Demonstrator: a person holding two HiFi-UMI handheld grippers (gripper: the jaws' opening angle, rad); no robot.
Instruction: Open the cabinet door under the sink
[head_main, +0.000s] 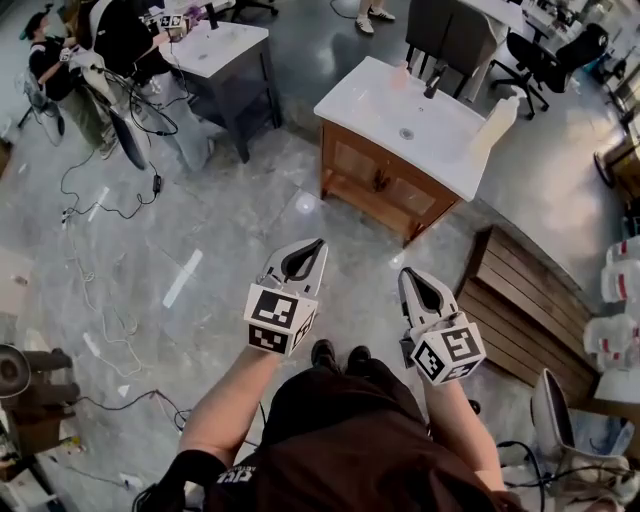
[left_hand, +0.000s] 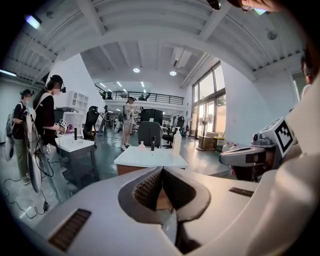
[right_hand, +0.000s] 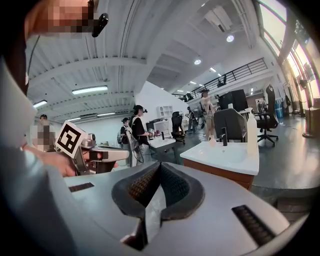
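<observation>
Grey floor (head_main: 215, 215); hand-held grippers (head_main: 316, 245) (head_main: 408, 274) outstretched, closed

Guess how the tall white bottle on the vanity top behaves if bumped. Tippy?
Probably tippy: the white bottle is tall and narrow and stands at the right end of the countertop, near its edge. Likely light plastic, so a nudge might slide or topple it; how full it is can't be seen.
</observation>
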